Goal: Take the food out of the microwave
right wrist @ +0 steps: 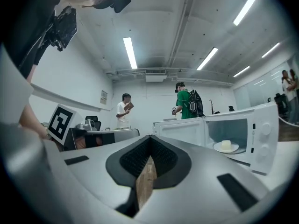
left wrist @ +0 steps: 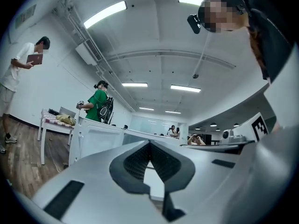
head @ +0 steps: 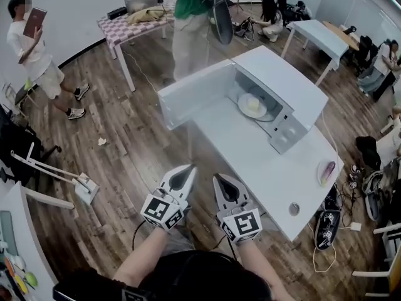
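Food [head: 254, 103] inside open microwave [head: 282, 80], ahead and rightward; right gripper [head: 220, 179] seemingly nearer than left gripper [head: 187, 170], both pressed together, empty.

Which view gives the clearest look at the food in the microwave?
The right gripper view: it looks straight into the open microwave, showing the pale food standing on its plate. The head view shows it from above, less distinct against the plate. The left gripper view shows only the open door, no food.
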